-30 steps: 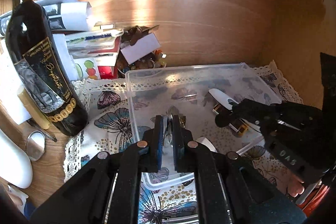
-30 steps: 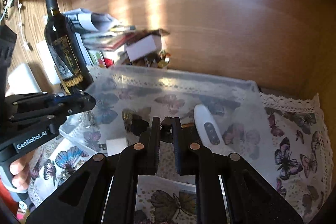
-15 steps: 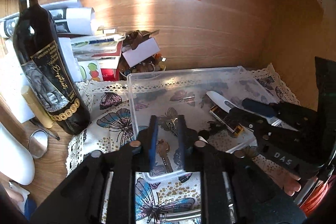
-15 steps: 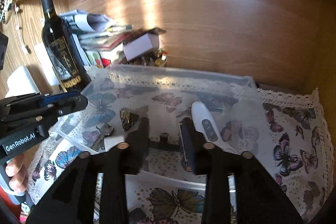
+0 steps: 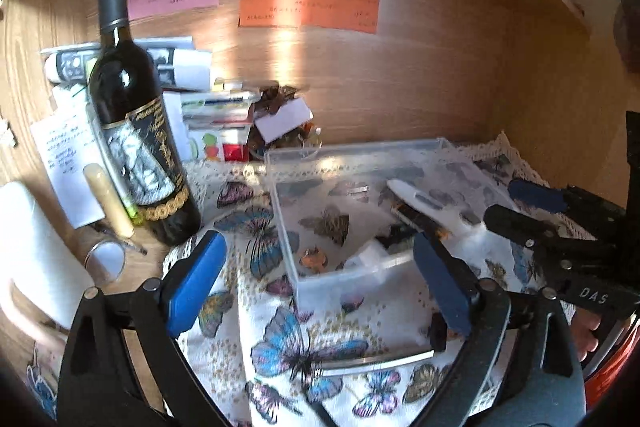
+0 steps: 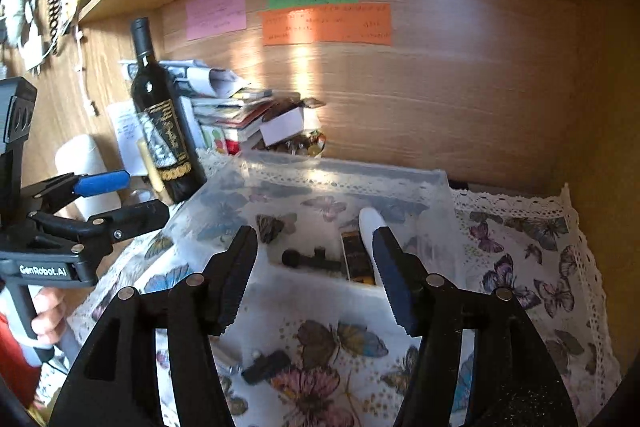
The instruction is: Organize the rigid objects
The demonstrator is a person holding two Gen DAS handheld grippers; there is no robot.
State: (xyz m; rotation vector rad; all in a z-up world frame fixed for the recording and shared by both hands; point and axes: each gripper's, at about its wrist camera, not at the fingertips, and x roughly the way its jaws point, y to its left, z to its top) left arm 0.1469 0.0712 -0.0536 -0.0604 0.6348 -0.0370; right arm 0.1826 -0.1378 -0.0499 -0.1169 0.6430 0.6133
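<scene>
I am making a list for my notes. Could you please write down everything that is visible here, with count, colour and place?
box: 1, clear plastic, on the cloth, centre
remote: 1, white, inside the box
black part: 1, black, inside the box
bottle: 1, dark with gold label, left of the box
cloth: 1, white with butterflies, under the box
notes: 3, pink, green, orange, on the back wall
books: 1 stack, mixed colours, behind the bottle
left gripper: 1, black with blue pads, open
right gripper: 1, black with blue pads, open
</scene>
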